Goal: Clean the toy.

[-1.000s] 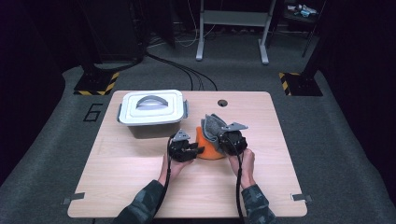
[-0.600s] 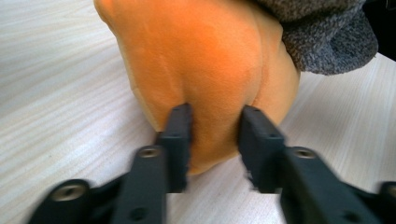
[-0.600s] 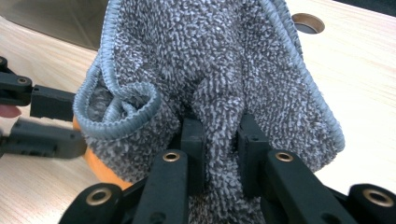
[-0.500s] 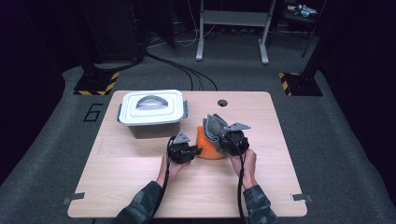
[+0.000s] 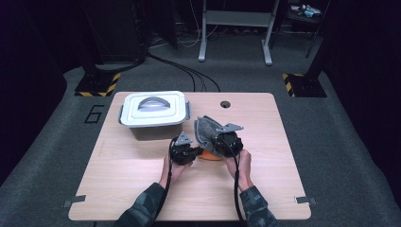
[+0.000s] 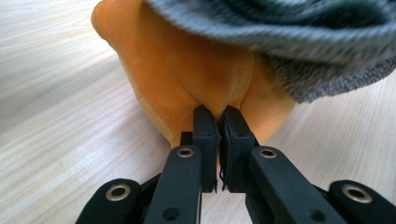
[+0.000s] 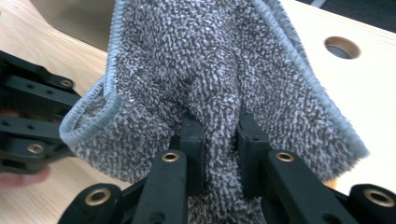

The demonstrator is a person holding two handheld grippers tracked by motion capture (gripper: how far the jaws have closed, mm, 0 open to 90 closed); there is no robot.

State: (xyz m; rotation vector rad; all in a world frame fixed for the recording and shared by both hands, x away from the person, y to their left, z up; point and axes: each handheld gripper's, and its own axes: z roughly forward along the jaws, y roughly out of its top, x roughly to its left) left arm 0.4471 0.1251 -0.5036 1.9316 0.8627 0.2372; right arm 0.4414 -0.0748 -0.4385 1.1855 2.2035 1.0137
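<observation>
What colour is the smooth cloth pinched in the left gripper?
Orange; the smooth orange cloth shows best in the left gripper view, lying under a fuzzy grey towel.

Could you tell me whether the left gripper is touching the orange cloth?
Touching: the left gripper view shows the left gripper shut on a fold of the orange cloth.

Dark room, grey carpet (image 5: 340, 142), metal stand (image 5: 235, 28)

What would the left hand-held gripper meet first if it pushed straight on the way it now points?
The left hand-held gripper is already shut on a fold of the soft orange cloth, so it would press further into that cloth first. The grey terry towel drapes over it just beyond, though depth there is unclear.
</observation>
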